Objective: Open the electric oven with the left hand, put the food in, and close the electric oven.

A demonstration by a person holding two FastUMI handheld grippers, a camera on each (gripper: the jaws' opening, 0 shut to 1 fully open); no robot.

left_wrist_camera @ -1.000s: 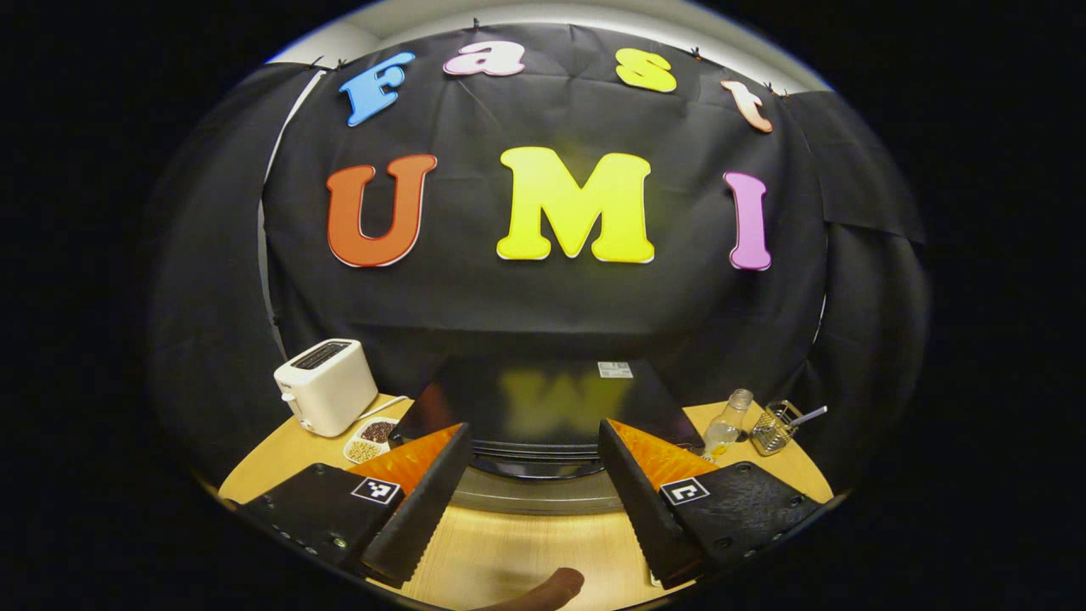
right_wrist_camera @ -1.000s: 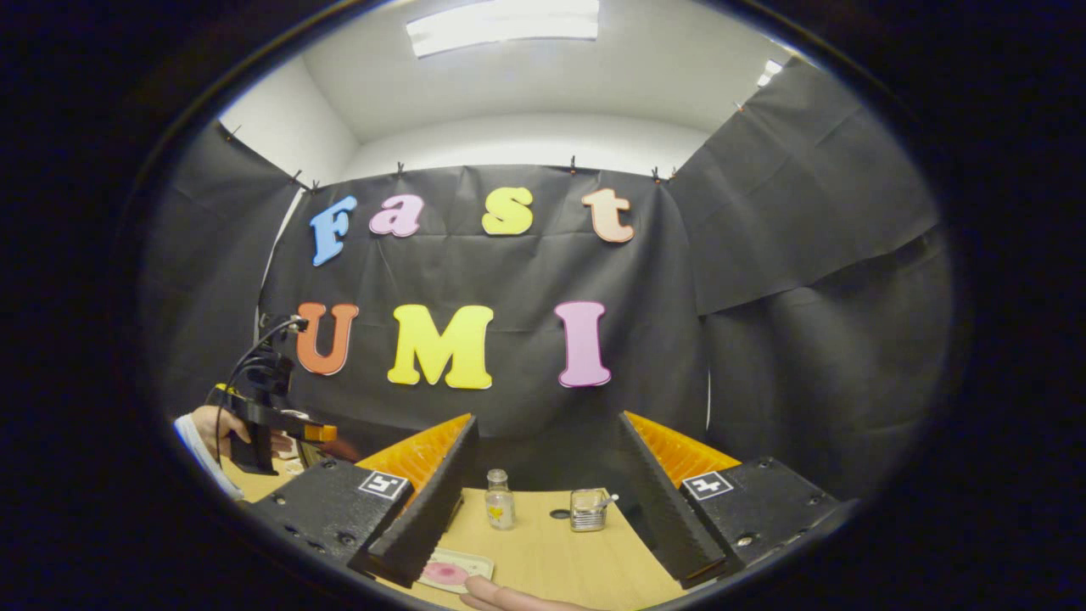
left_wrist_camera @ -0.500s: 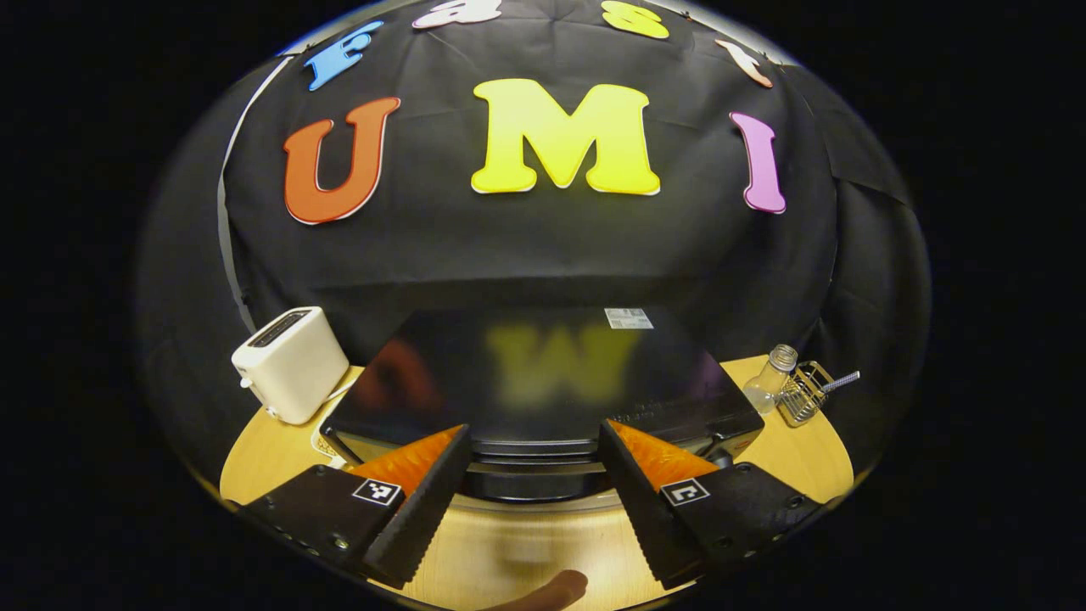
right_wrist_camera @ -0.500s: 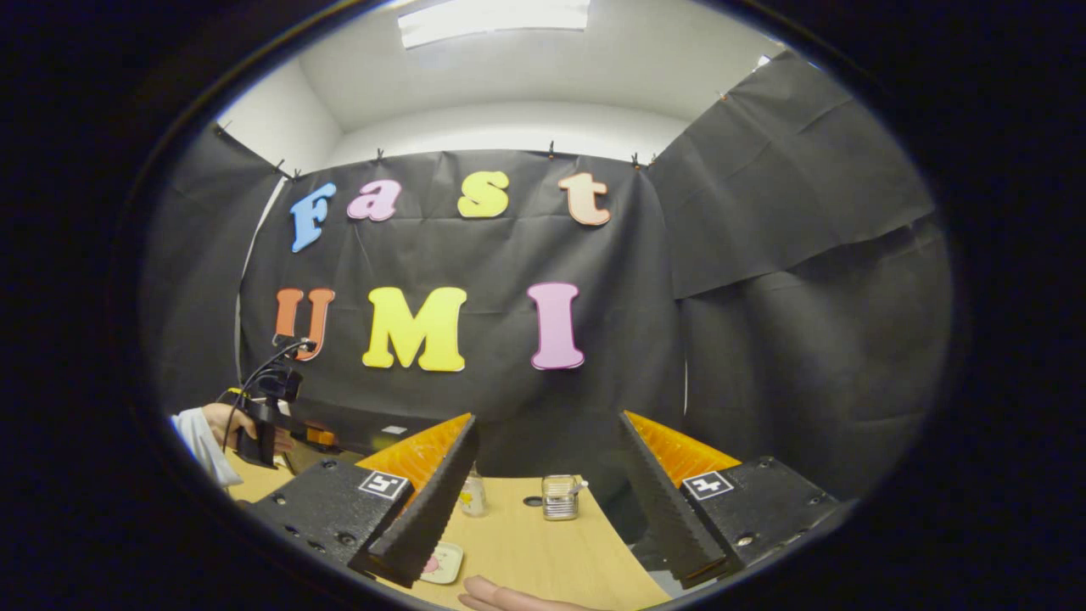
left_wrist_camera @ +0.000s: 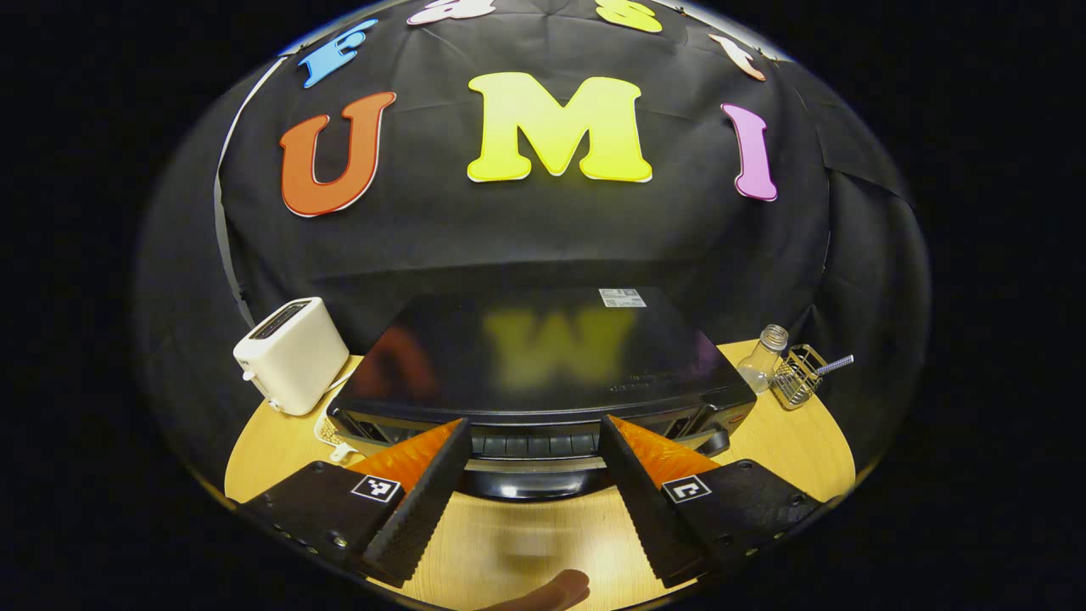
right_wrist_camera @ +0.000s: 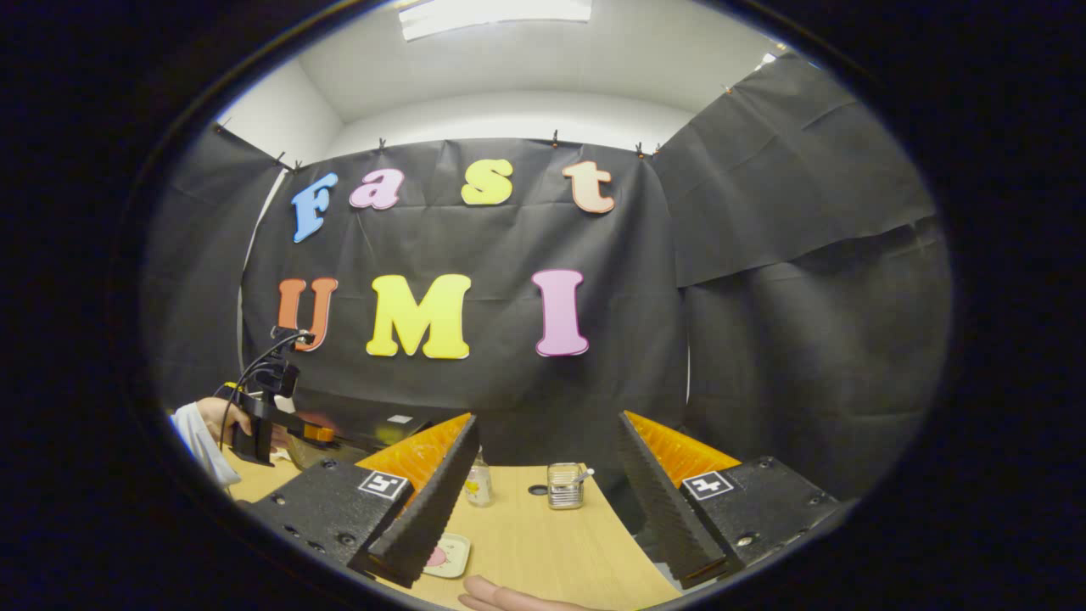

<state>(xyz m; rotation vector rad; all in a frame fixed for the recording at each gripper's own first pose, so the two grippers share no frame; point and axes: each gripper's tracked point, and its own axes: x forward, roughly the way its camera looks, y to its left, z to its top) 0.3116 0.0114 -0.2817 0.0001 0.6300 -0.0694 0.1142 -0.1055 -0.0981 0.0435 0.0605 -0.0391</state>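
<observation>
The black electric oven (left_wrist_camera: 543,356) stands on the wooden table (left_wrist_camera: 797,441), seen from above with its glossy top and vented upper front edge. A dark curved bar (left_wrist_camera: 534,485) on its front lies just beyond my left gripper (left_wrist_camera: 534,509), which is open and holds nothing. In the right gripper view, my right gripper (right_wrist_camera: 543,501) hangs open over the table (right_wrist_camera: 551,543). A small plate with pink food (right_wrist_camera: 445,556) lies beside its left finger. Far left there, a hand holds the left gripper (right_wrist_camera: 271,416) at the oven (right_wrist_camera: 382,422).
A white toaster (left_wrist_camera: 291,355) and a small dish of seeds (left_wrist_camera: 335,433) sit left of the oven. A glass bottle (left_wrist_camera: 761,358) and a wire basket (left_wrist_camera: 802,378) stand to its right, also as bottle (right_wrist_camera: 479,485) and basket (right_wrist_camera: 562,485).
The left gripper view has risen and tipped down, so the oven's top and vented edge now show in full. The right gripper has swung right; the bottle now sits behind its left finger.
</observation>
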